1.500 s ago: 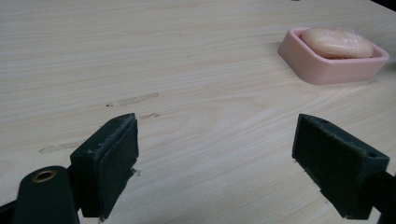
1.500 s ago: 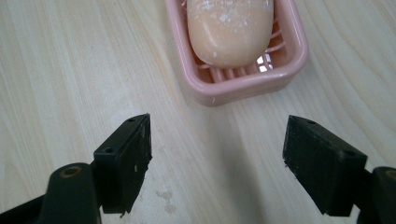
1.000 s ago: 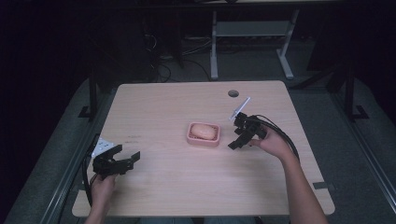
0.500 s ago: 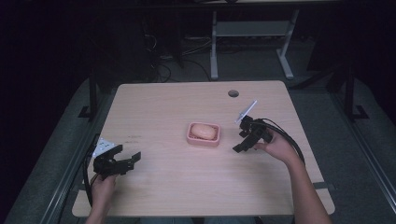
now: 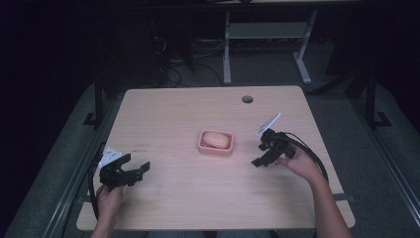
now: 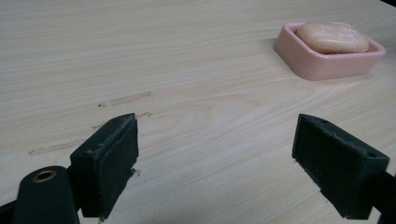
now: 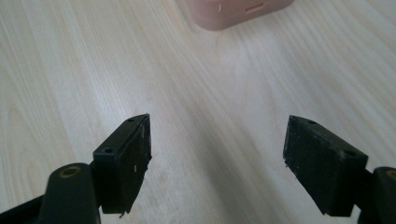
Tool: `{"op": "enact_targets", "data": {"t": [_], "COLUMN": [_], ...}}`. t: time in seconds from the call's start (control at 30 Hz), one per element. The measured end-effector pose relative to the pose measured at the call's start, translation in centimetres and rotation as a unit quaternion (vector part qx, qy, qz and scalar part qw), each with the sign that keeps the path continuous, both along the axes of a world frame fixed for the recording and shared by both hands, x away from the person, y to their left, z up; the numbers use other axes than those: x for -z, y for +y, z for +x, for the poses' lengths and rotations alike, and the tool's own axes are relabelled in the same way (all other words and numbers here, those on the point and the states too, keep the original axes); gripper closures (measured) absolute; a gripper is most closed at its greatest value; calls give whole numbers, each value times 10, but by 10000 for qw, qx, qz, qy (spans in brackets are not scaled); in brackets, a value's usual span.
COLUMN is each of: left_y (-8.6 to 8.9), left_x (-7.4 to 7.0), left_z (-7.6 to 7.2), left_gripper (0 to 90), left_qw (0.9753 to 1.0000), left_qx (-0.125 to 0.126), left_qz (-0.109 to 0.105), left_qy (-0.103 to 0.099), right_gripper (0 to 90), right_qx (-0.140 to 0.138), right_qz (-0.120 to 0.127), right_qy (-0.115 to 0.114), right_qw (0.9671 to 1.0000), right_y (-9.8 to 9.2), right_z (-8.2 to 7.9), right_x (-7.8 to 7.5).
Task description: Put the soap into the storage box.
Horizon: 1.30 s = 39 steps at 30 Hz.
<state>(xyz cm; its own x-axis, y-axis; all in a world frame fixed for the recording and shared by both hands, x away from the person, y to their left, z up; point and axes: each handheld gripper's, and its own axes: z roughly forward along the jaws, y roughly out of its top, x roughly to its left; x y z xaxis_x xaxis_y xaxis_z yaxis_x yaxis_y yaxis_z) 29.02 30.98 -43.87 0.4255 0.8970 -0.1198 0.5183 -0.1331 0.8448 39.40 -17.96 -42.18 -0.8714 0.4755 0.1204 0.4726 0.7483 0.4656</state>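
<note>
Sitting mid-bench (image 5: 173, 114), my pink soap dish (image 5: 216, 149) cradles a pale peach soap bar (image 5: 216, 140), long axis left-right. Left tool (image 5: 137, 171) gapes wide, right tool (image 5: 261, 154) too, both empty.

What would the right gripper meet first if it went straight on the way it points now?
Probably the pink soap dish: it lies ahead of the open right gripper, with bare table between, though depth is unclear.

text: none legible — labels: none — numbers: none
</note>
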Motion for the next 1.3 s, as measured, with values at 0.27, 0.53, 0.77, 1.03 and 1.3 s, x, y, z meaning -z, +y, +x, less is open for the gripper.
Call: {"op": "enact_targets", "data": {"t": [0.27,0.53,0.77,1.03,1.3], "left_y": [-1,-2,-2,-4,-4], "left_x": [1,0,1,1,1], "left_z": [0,0,0,0,0], "left_gripper": [142,143,143,143,143], "left_qw": [10000,9999,9999,9999,9999], "left_qx": [39,65,81,86,110], "left_qz": [33,81,92,84,128], "left_qy": [-7,-1,-5,-16,0], "right_gripper": [233,233,233,232,232], "right_qx": [88,130,221,264,340], "right_qz": [35,94,122,172,226], "right_qy": [-95,-114,-95,-109,-117], "right_qw": [9999,9998,9996,9994,9991], "right_y": [-5,-13,-20,-28,-36], "right_z": [-8,-18,-26,-35,-44], "right_x": [-2,3,7,9,15]}}
